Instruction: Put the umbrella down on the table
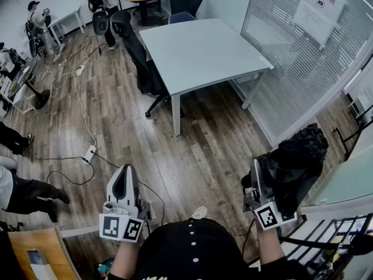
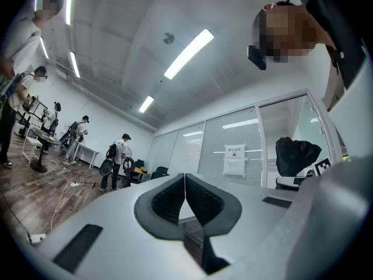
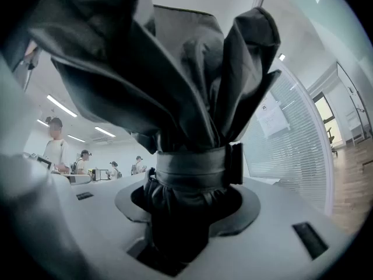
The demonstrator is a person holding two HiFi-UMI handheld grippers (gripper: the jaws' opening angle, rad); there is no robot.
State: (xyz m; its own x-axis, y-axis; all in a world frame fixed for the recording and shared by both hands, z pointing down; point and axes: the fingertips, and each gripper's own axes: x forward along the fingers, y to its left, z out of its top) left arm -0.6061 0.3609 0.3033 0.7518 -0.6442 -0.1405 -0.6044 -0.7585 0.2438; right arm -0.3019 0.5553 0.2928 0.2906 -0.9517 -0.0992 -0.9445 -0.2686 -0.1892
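Black umbrella (image 1: 297, 162) is clamped between the jaws of the right gripper (image 3: 189, 206), with its folded cloth bunched just past them. The left gripper (image 2: 185, 185) is closed on nothing.

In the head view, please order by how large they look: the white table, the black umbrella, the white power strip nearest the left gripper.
1. white table
2. black umbrella, enlarged by nearness to the camera
3. white power strip

Black umbrella (image 1: 294, 165) in the pale grey right claw (image 1: 256, 171), its cube (image 1: 269, 214) patterned with black-and-white squares; white desk (image 1: 198, 51), brown wood-plank floor (image 1: 204, 150).
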